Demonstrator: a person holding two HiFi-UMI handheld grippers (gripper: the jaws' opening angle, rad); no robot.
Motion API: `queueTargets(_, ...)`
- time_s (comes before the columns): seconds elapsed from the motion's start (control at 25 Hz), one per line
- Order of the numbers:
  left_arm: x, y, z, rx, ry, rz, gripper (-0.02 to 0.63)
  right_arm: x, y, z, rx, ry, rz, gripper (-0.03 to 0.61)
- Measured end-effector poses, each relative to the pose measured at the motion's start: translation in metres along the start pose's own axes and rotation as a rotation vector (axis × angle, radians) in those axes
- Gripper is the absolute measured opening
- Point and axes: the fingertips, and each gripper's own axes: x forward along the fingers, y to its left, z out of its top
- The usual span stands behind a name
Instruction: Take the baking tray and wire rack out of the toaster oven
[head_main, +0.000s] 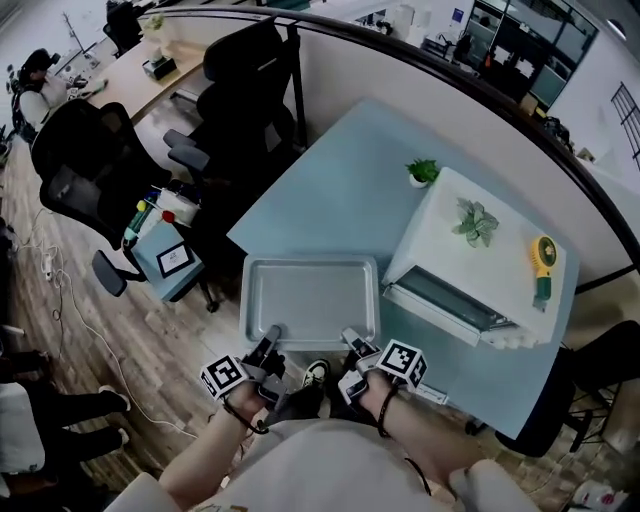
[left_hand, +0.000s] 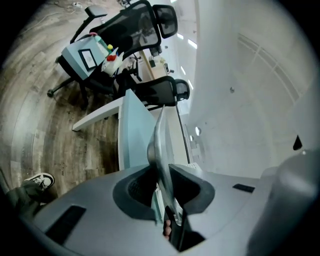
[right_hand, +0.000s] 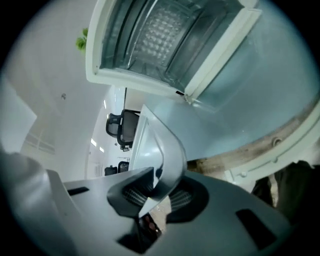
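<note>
Head view showed the baking tray (head_main: 310, 295) out over the desk (head_main: 340, 170) beside the open toaster oven (head_main: 470, 250), left gripper (head_main: 268, 340) and right gripper (head_main: 352, 345) fingers both clamped on its near rim, so I reckoned next up was setting it down and fetching what looked like the wire rack (right_hand: 157, 27) inside.

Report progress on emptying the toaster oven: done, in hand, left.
Done: the baking tray is out of the open toaster oven. In hand: left gripper and right gripper have their jaws shut on its near rim, over the table edge. Left: set it down, then fetch the wire rack, apparently still inside.
</note>
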Motion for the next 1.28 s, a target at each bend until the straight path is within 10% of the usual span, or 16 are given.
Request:
queueTargets(0.56, 0.085, 0.044, 0.065, -0.121, -0.036, 0.005, 0.055, 0.109, 0.018, 0.073, -0.471, -0.027, -0.197, 0.172)
queueTargets(1.28, 0.164, 0.081, 0.097, -0.177, -0.023, 0.079, 0.074, 0.166, 0.002, 0.138, -0.660, -0.105, -0.405, 0.311)
